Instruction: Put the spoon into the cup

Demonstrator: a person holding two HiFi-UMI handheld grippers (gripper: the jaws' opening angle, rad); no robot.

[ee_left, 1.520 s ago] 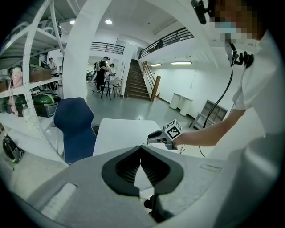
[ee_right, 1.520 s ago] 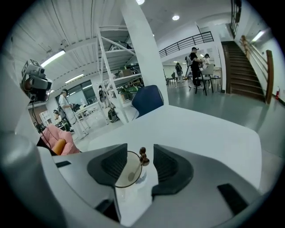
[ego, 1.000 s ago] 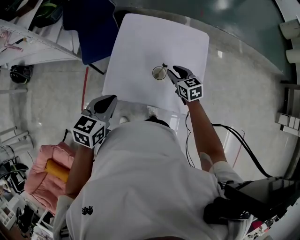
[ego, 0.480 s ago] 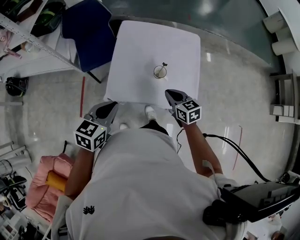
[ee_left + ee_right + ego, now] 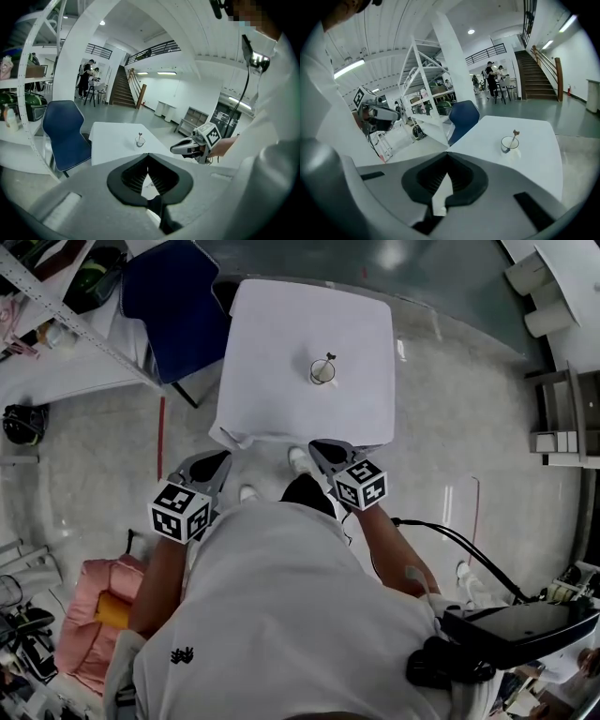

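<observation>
- Right grey two-jaw gripper [image 5: 448, 157]: its dark ribbed pads are drawn together at the tips, and nothing is caught between them. In the head view it sits close in front of the person's body, off the near edge of the table and well apart from the cup.
- Left grey two-jaw gripper [image 5: 148, 157]: its jaws also meet at the tips and hold nothing. It is beside the person's left side over the floor, further from the table than the right one.
- Small white cup [image 5: 322, 373]: it stands upright and alone on the table top, a little toward the far right of the middle. Neither gripper touches it.
- Slim spoon with a small dark knob on its handle end [image 5: 514, 136]: its bowl end is down inside the cup and its handle leans up and out over the rim. It is held by the cup alone.
- White square table [image 5: 272, 343]: apart from the cup and spoon its top looks bare.
- Dark blue plastic chair [image 5: 178, 292]: it stands just beside the table's left side and plays no part in the job.
- Progress, as I judge it: the spoon is already in the cup and both grippers are empty and clear of the table, so the task looks complete. I can see nothing left to do, unless the spoon's lean makes the cup unsteady, and no sign of that shows.
</observation>
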